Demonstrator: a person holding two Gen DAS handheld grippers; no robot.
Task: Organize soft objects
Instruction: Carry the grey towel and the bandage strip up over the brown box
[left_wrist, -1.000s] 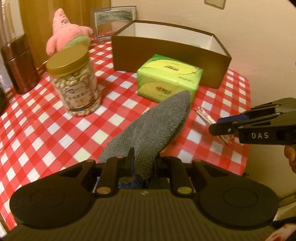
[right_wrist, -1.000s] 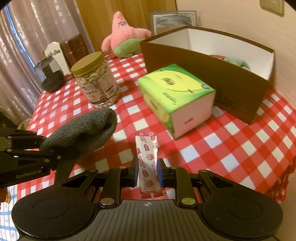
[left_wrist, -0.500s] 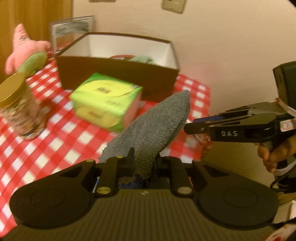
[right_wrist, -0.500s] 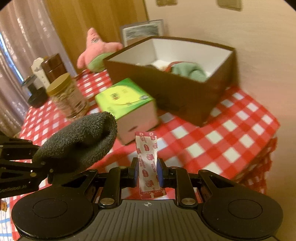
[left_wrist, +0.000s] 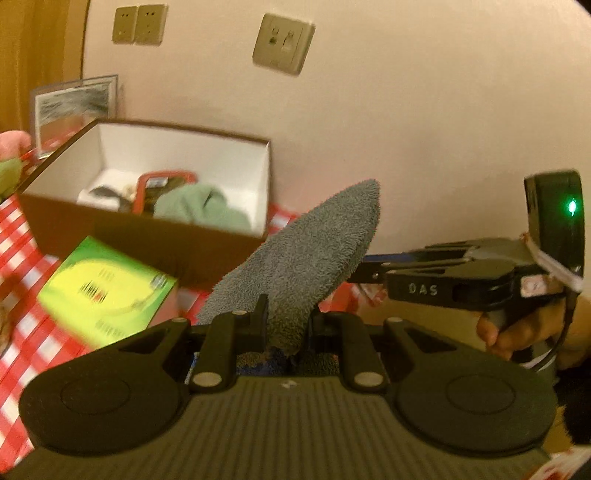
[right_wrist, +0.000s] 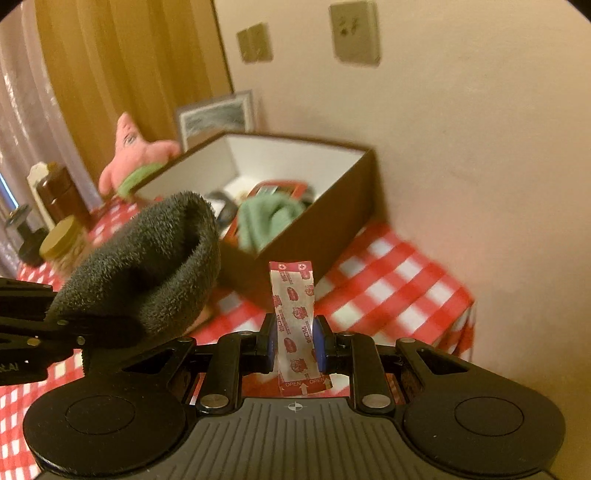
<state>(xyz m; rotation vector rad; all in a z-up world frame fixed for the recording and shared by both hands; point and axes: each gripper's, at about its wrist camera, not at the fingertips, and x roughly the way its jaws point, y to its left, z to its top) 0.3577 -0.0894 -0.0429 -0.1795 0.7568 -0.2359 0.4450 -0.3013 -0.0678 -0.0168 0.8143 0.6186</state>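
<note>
Left gripper (left_wrist: 286, 317): clamped on the near end of a grey towel (left_wrist: 303, 254), which juts forward and up past the fingers, stiff enough to hold its shape; gripped at one end, probably so the free end can go into the box first.
Right gripper (right_wrist: 295, 341): jaws narrow, pinching a flat red-printed sachet (right_wrist: 293, 317) that stands upright between the blue pads; the thin packet is held by its edges low down, so most of it shows above the fingers.
Brown box (left_wrist: 147, 229): open-topped, white inside, standing on the checked tablecloth (right_wrist: 388, 280) near the wall; it looks like the collecting place, since a green cloth (left_wrist: 195, 206) and a red-rimmed item already lie in it.
Both held things: in the air, short of the box and above table level, apparently on the way to it.
Green tissue pack (left_wrist: 103, 288): on the cloth just in front of the box, blurred, so its exact contact with the box wall is unclear.
Pink plush (right_wrist: 136, 155): behind the box's left corner, not yet gathered.
</note>
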